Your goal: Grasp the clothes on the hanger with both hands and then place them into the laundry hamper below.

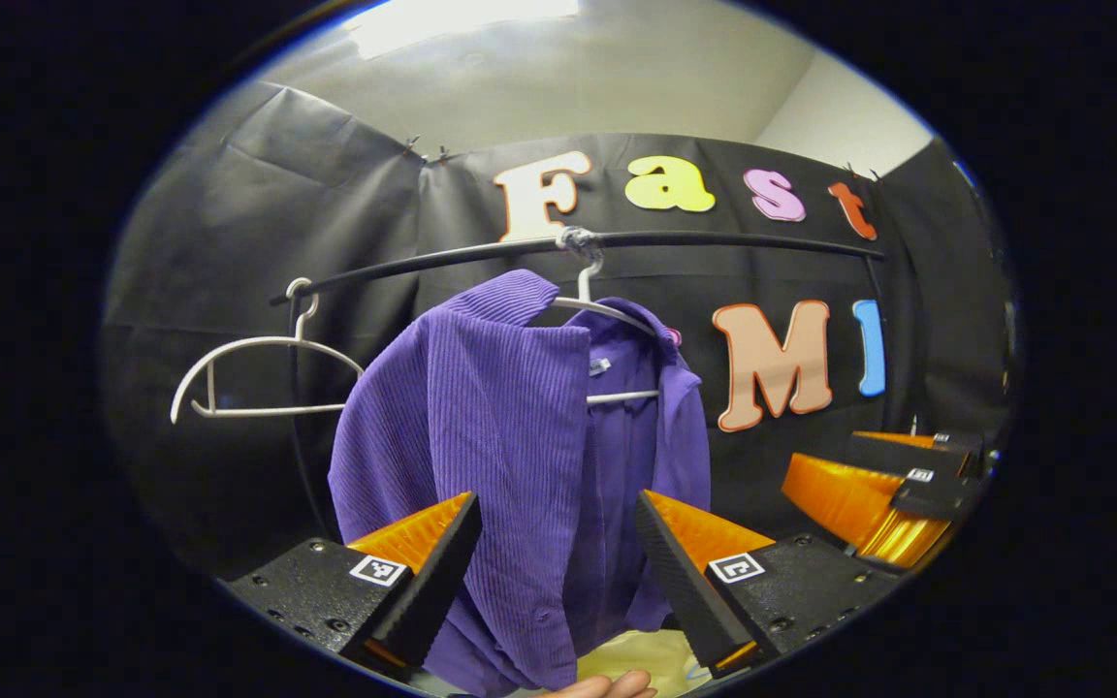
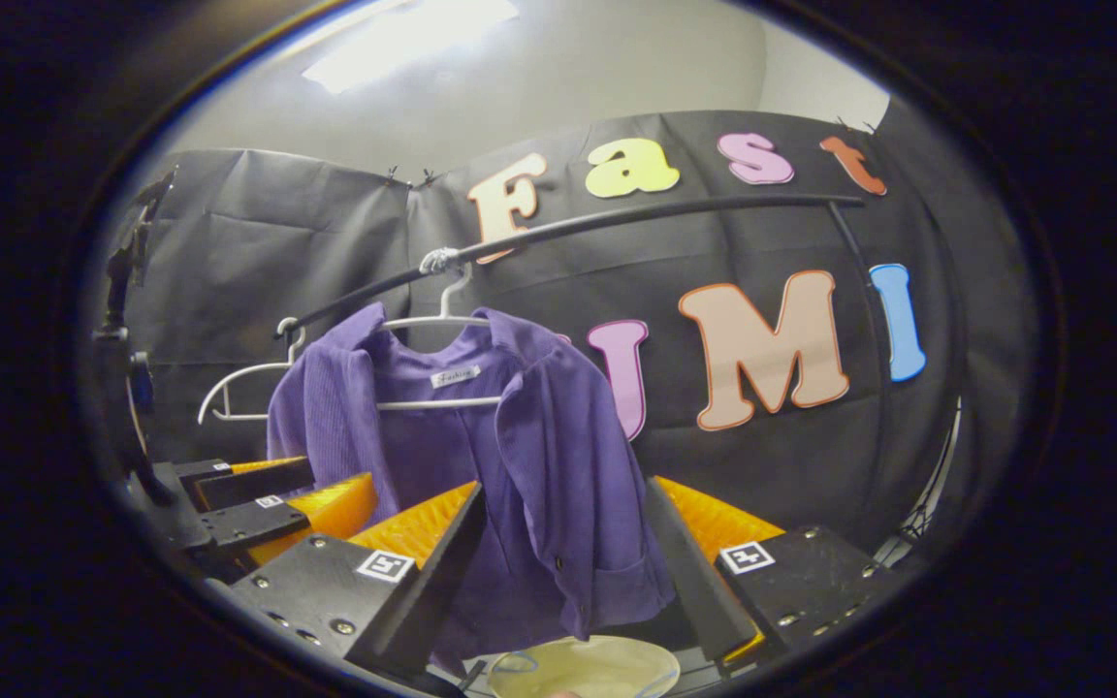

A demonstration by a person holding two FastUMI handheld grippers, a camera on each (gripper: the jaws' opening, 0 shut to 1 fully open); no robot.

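A purple corduroy shirt (image 1: 510, 436) hangs on a white hanger (image 1: 607, 310) from the black rail (image 1: 714, 237). My left gripper (image 1: 558, 528) stands open, its fingers on either side of the shirt's left front panel, not pressing it. The right gripper (image 1: 893, 494) shows at the right edge of the left gripper view. In the right gripper view the shirt (image 2: 539, 456) hangs on its hanger (image 2: 437, 320), and my right gripper (image 2: 568, 543) is open around the shirt's right sleeve and hem. The left gripper (image 2: 268, 509) is at the lower left. The pale hamper (image 2: 583, 669) rim lies below.
An empty white hanger (image 1: 248, 373) hangs at the left end of the rail, also seen as the empty hanger (image 2: 239, 388) in the right gripper view. A rail upright (image 2: 874, 291) drops down on the right. Fingers of a hand (image 1: 607, 686) show at the bottom.
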